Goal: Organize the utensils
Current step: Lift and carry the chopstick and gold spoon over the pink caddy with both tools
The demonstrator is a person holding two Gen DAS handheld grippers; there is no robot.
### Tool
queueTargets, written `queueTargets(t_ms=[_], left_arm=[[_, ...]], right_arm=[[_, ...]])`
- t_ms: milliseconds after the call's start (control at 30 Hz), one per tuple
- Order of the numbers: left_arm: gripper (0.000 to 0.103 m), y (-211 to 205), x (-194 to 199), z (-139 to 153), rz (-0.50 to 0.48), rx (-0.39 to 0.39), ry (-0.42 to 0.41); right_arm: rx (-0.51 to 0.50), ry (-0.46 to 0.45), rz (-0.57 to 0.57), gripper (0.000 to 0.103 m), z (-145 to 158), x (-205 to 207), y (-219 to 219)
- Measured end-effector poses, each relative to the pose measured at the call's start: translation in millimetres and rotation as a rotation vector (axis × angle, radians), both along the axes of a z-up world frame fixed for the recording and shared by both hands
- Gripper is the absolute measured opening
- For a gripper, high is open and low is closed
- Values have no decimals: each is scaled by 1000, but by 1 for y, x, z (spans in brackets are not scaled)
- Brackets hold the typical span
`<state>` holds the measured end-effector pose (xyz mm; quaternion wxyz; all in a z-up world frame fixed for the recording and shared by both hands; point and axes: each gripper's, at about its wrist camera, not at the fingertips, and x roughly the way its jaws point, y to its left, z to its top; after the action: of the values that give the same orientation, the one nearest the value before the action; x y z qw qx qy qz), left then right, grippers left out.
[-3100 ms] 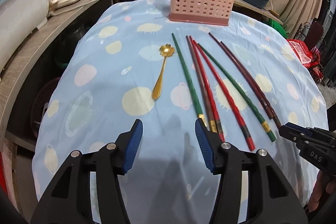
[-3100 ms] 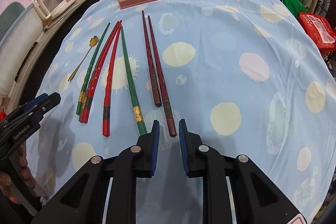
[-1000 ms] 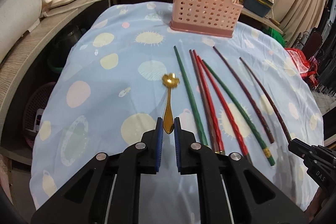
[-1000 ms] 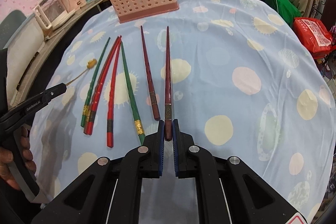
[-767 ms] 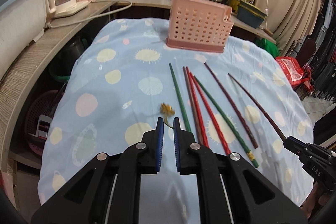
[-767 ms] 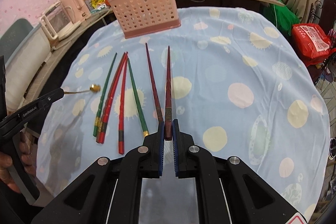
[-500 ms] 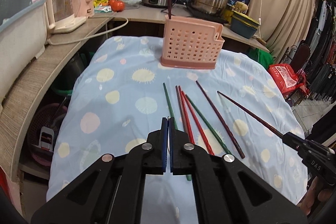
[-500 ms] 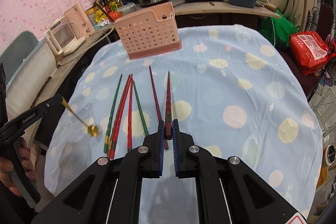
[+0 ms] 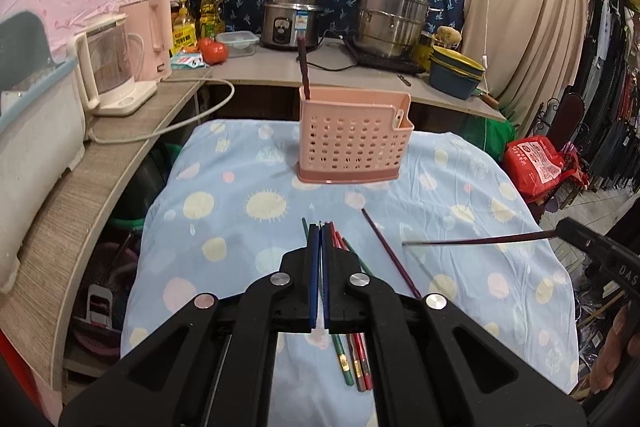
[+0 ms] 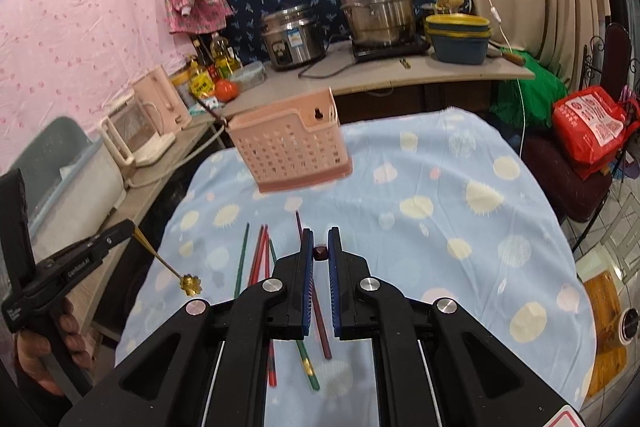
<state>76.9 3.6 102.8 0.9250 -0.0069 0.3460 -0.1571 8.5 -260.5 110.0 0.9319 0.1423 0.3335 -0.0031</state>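
The pink slotted basket [image 9: 354, 143] [image 10: 292, 151] stands at the far end of the blue dotted tablecloth [image 9: 240, 227], with one dark chopstick [image 9: 304, 67] upright in it. My left gripper [image 9: 320, 227] [image 10: 128, 227] is shut on the handle of a gold flower spoon [image 10: 190, 283], which hangs in the air; the left wrist view hides the spoon. My right gripper [image 10: 320, 233] [image 9: 560, 227] is shut on a dark maroon chopstick [image 9: 476, 239], held off the cloth and seen end-on in its own view. Several green, red and maroon chopsticks [image 10: 260, 255] [image 9: 390, 255] lie on the cloth below.
A counter wraps the table's left and far sides with a pink kettle [image 9: 108, 75], rice cooker [image 9: 292, 19], steel pot [image 9: 390, 15] and stacked bowls [image 9: 456, 71]. A white tub [image 9: 36, 131] sits at left. A red bag [image 9: 536, 163] lies right of the table.
Both grippers have risen well above the cloth. The left one closed on the spoon and lifted it; the right one lifted the maroon chopstick. The basket now looks lower and nearer centre.
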Motion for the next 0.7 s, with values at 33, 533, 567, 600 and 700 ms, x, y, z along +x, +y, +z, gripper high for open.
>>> queueTargets(t_ms=[33, 533, 567, 600, 700], left_arm=[[1, -2, 3, 4, -3, 3, -7], [1, -32, 74, 73, -18, 38, -150], [1, -36, 82, 78, -18, 42, -163], [1, -39, 89, 83, -17, 45, -174], [1, -46, 111, 96, -11, 50, -198]], right_arm=[[-3, -11, -1, 7, 6, 4, -1], [-51, -174, -15, 7, 93, 86, -13], [-51, -188, -17, 7, 100, 93, -14], [-50, -204, -19, 7, 107, 103, -15], [-37, -237, -25, 7, 125, 129, -16]])
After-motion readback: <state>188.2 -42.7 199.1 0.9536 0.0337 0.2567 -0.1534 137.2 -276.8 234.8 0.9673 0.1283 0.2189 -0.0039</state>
